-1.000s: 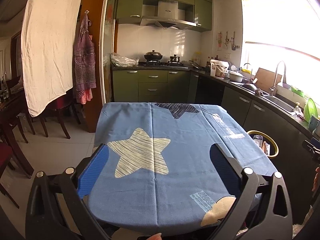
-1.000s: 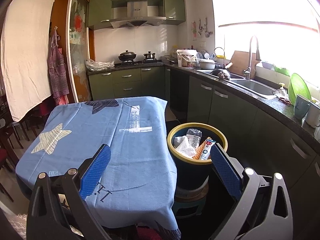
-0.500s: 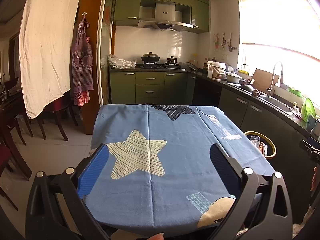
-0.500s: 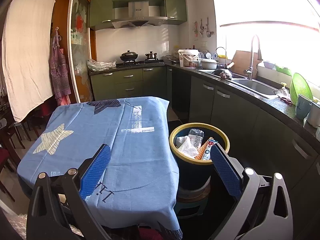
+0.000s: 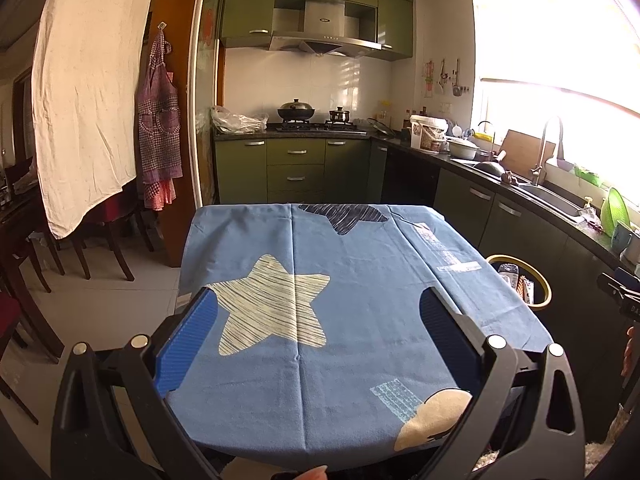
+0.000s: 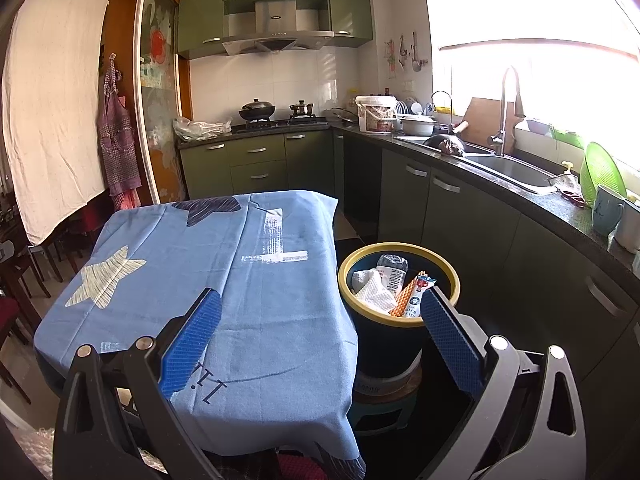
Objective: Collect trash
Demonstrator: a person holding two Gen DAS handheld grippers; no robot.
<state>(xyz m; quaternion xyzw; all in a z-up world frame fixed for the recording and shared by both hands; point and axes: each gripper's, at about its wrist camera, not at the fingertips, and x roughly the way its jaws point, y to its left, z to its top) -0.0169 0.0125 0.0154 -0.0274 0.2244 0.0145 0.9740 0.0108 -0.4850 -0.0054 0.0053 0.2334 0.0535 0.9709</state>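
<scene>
L claw (image 5: 316,320) & R claw (image 6: 320,316) both wide apart, empty, bin (image 6: 440,258) w/ trash beside table (image 6: 280,320).

- The trash bin (image 6: 400,320) is a round dark-blue tub with a yellow rim, standing upright beside the blue-clothed table, at about 1 o'clock from my right gripper.
- Inside it I see a crumpled white tissue (image 6: 372,290), a squashed plastic bottle (image 6: 393,270) and an orange-and-white snack wrapper (image 6: 412,294), leaning against the near wall.
- In my left view the bin's rim (image 5: 541,280) peeks out at 3 o'clock past the table's edge.
</scene>
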